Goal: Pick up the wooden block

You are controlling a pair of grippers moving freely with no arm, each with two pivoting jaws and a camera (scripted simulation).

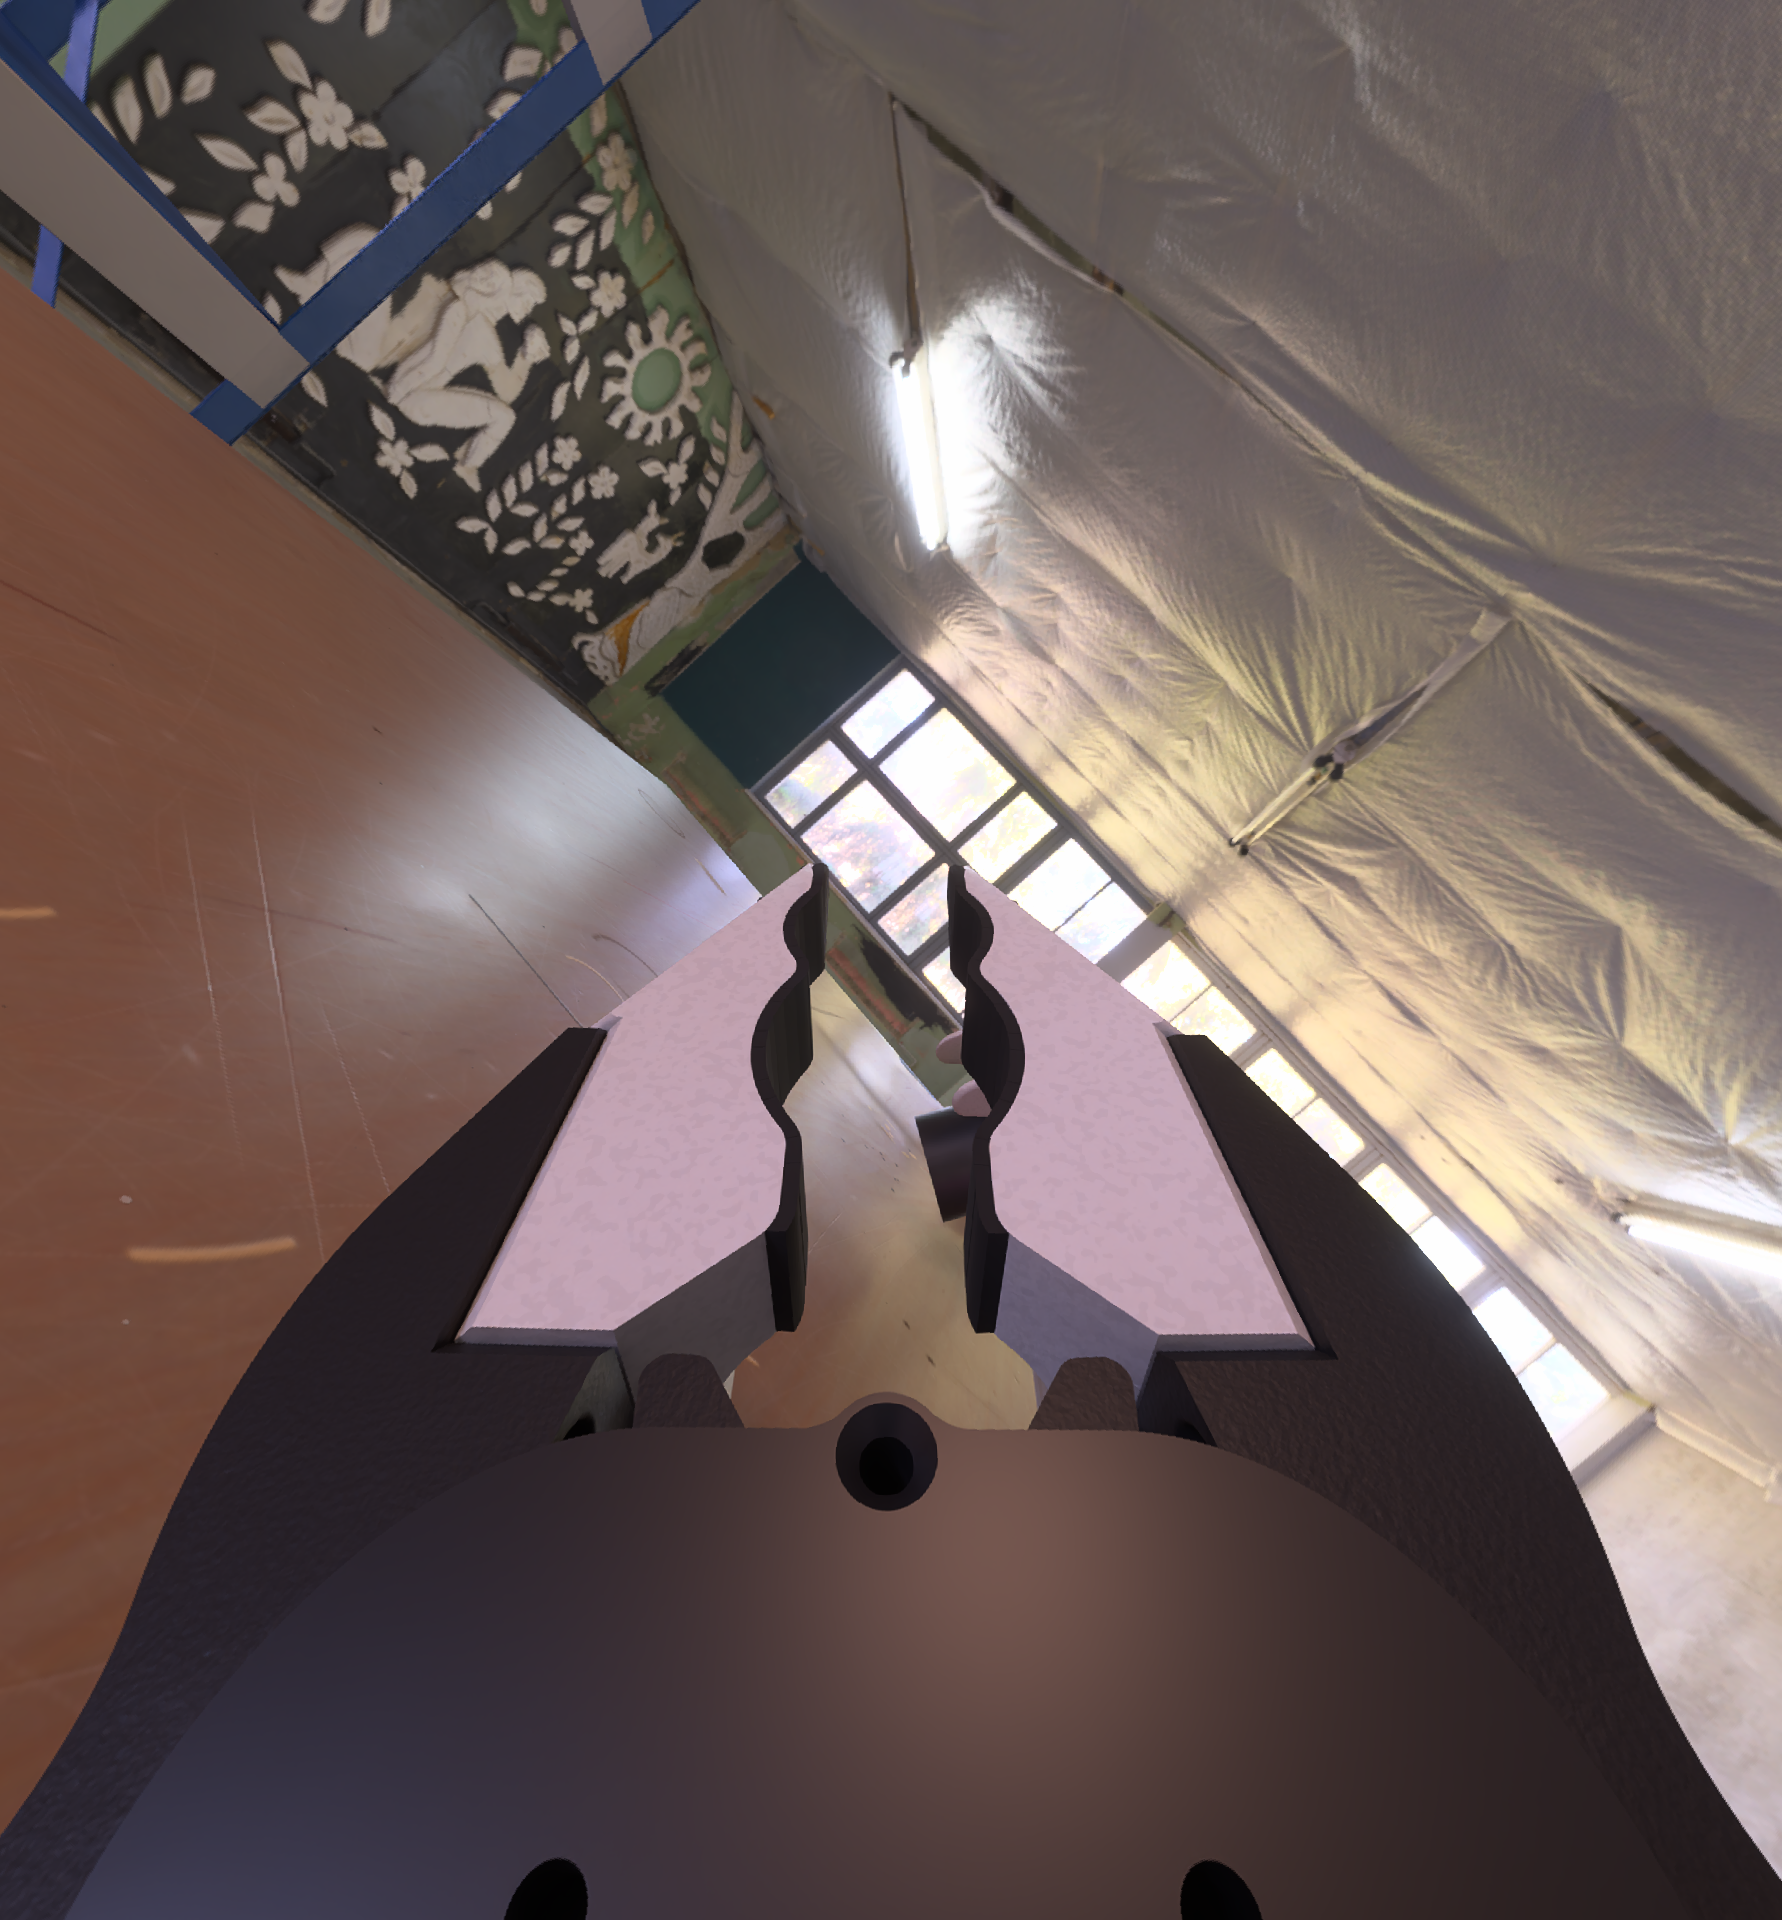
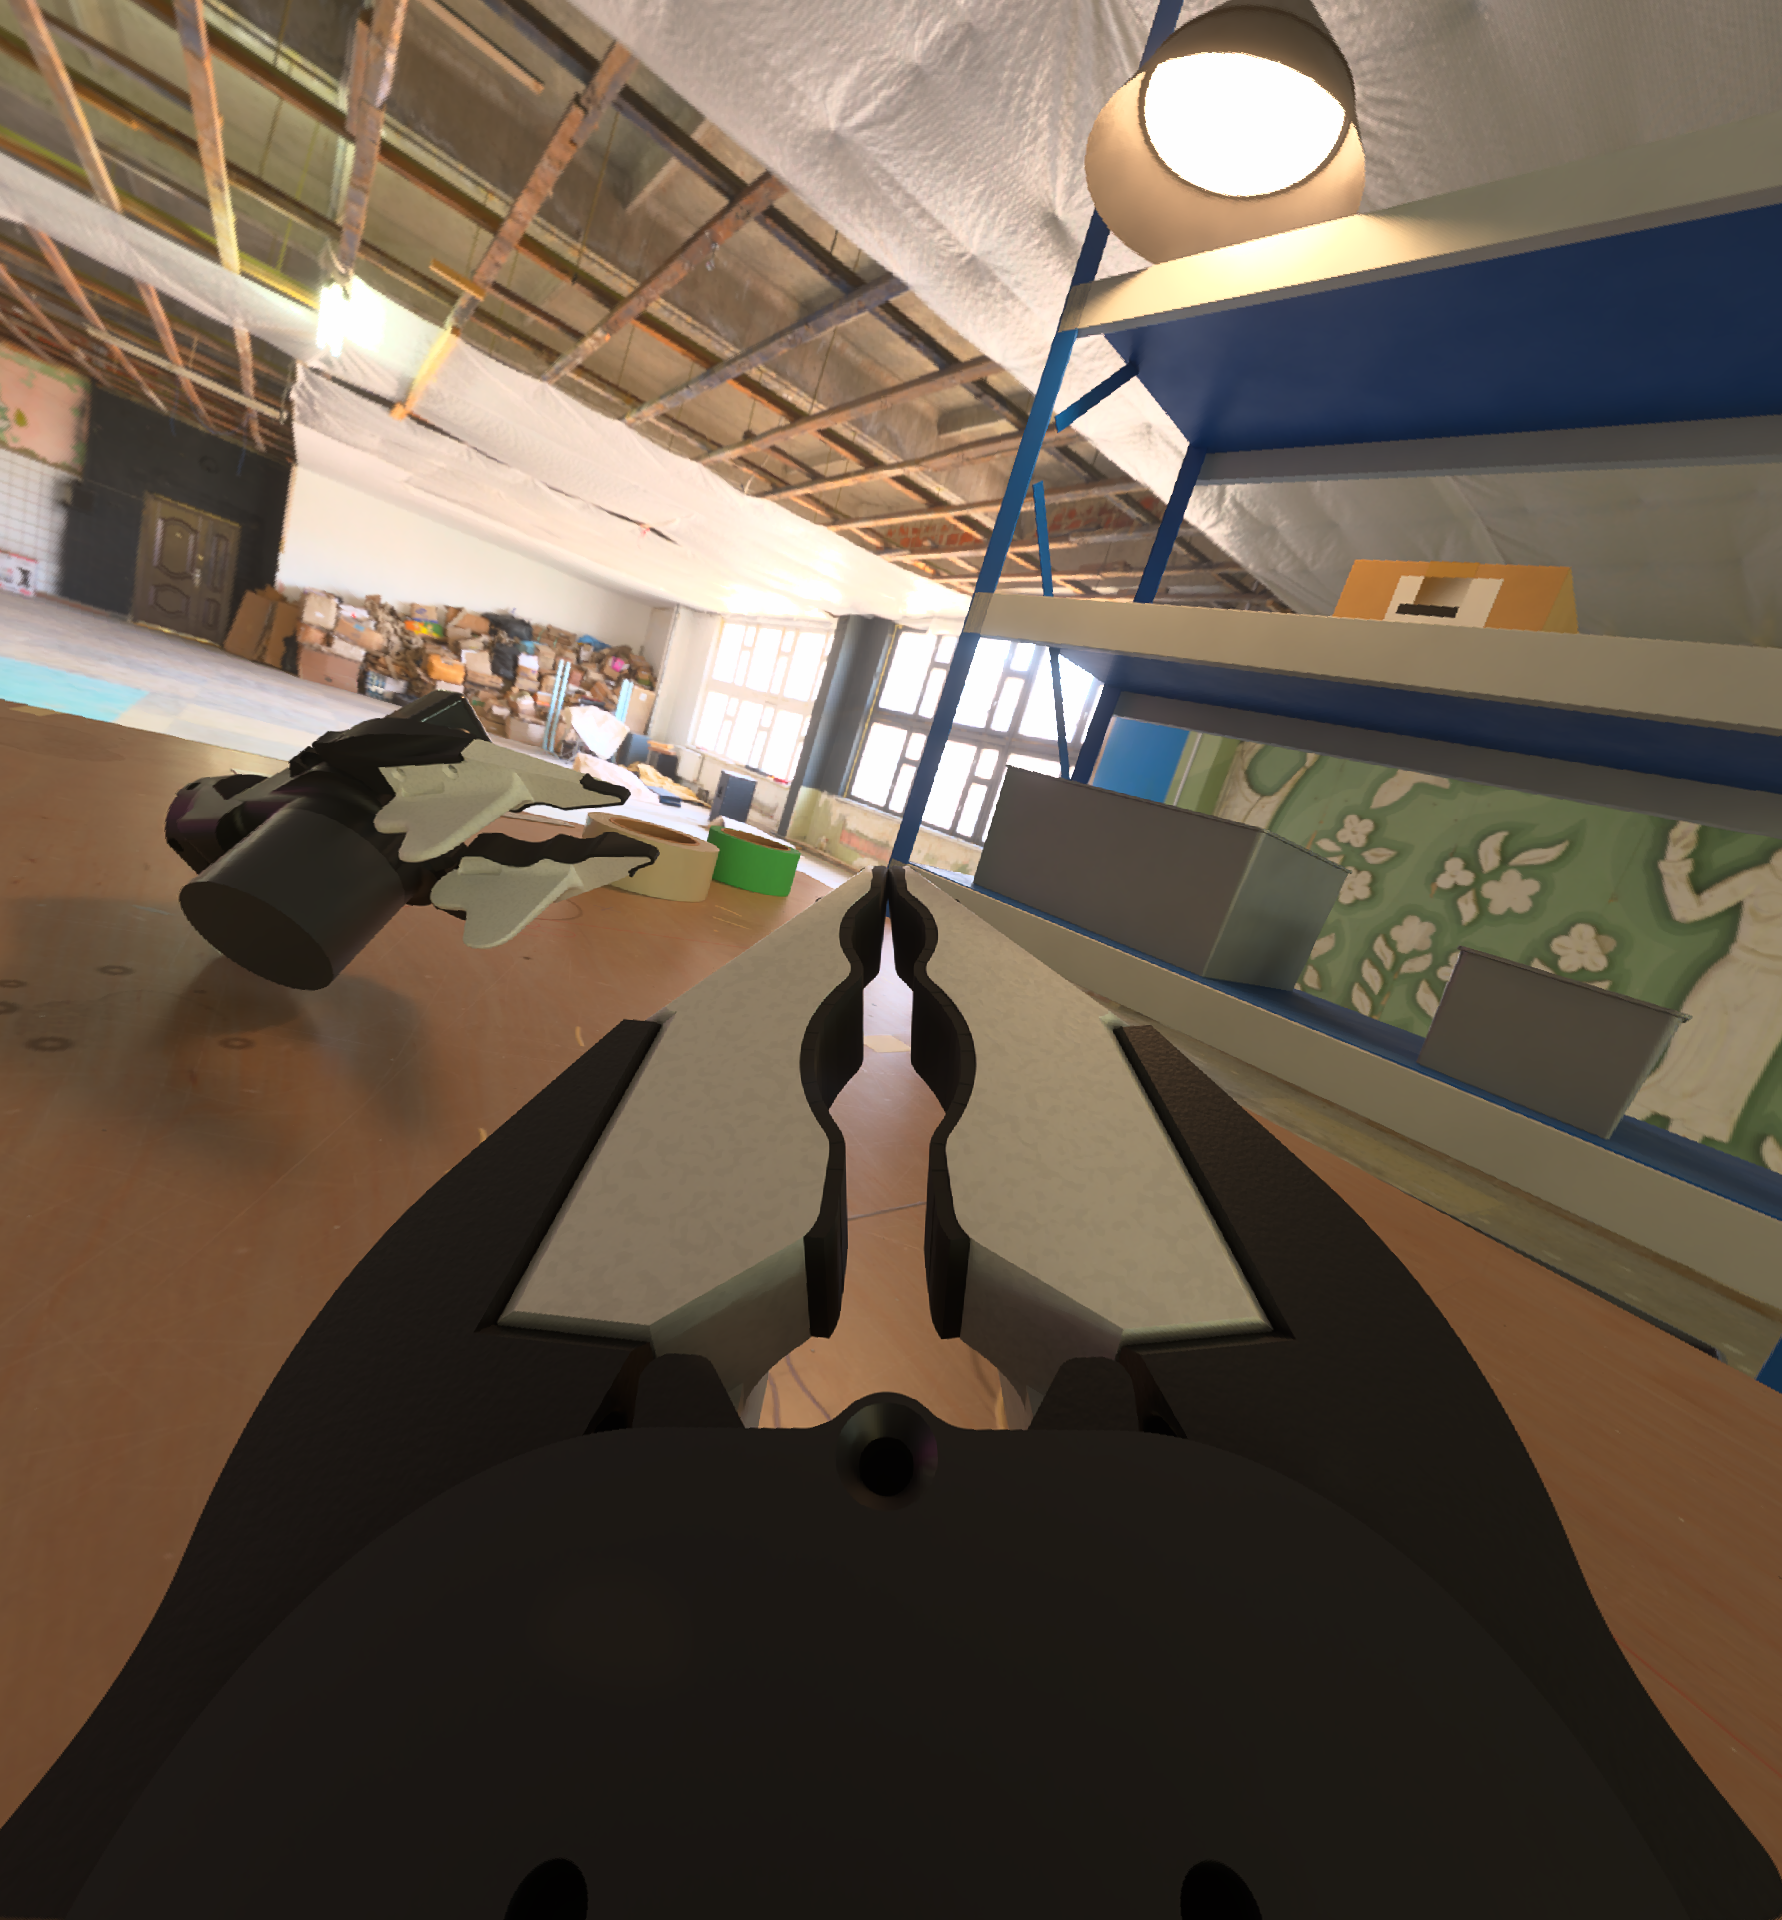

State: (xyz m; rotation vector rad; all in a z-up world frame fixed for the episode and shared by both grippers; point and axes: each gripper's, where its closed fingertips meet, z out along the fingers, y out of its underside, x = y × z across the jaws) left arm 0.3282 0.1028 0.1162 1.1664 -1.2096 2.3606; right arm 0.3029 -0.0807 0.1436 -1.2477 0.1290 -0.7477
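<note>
I cannot pick out the wooden block for certain in either view. In the right wrist view a thin tan piece (image 2: 528, 826) shows between the left gripper's fingers; I cannot tell what it is. My left gripper (image 1: 885, 883) is open, with nothing between its tips. The right wrist view shows it (image 2: 641, 826) rolled on its side, low over the brown table (image 2: 243, 1247), pointing at two tape rolls. My right gripper (image 2: 885, 881) is shut and empty above the table. A dark round part (image 1: 941, 1158), perhaps the right gripper's body, shows between the left fingers.
A beige tape roll (image 2: 674, 857) and a green tape roll (image 2: 762, 862) lie on the table beyond the left gripper. A blue shelf rack (image 2: 1489, 644) stands at the right with two grey boxes (image 2: 1157, 873), an orange box (image 2: 1458, 597) and a lamp (image 2: 1240, 104).
</note>
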